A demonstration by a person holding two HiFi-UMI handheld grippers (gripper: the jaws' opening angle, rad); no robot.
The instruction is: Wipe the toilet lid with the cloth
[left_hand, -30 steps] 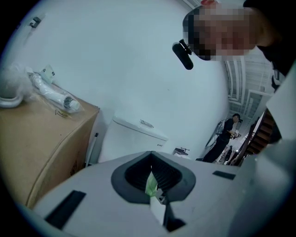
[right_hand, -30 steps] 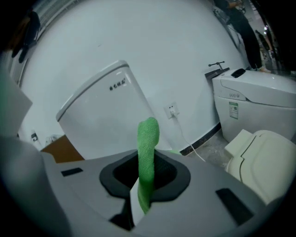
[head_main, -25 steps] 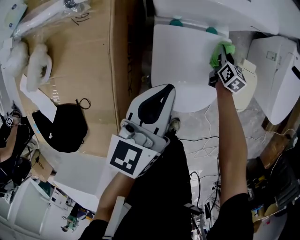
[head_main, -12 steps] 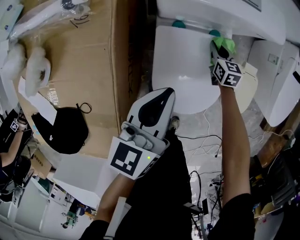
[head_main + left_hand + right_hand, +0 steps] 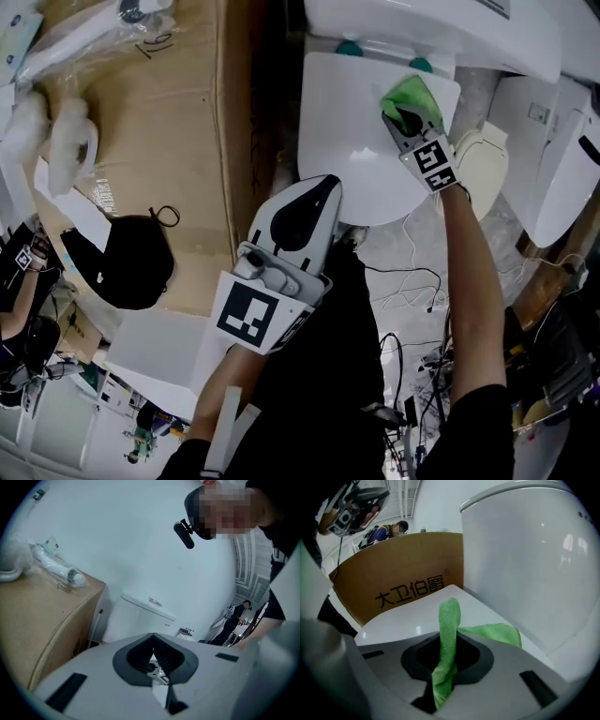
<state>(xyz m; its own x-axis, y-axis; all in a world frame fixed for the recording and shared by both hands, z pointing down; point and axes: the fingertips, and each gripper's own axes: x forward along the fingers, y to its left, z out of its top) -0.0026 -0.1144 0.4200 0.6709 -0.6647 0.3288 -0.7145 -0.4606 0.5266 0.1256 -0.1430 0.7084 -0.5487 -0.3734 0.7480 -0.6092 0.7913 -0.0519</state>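
The white toilet lid (image 5: 347,122) lies closed below the tank (image 5: 422,28). A green cloth (image 5: 410,97) rests on the lid's far right part, near the hinge caps. My right gripper (image 5: 403,117) is shut on the cloth and holds it against the lid. In the right gripper view the cloth (image 5: 449,620) runs up between the jaws and spreads over the lid (image 5: 417,616) beside the tank (image 5: 525,564). My left gripper (image 5: 314,192) hovers near the lid's front edge, shut and holding nothing. In its own view it (image 5: 153,641) points at the tank (image 5: 140,616).
A large cardboard box (image 5: 178,112) stands left of the toilet, with a black bag (image 5: 136,253) on it. White and cream toilet parts (image 5: 553,159) crowd the right side. Cables (image 5: 412,281) trail on the floor in front of the bowl.
My right gripper has slid the cloth from the lid's far right corner leftward and slightly toward me across the lid. The left gripper has barely moved.
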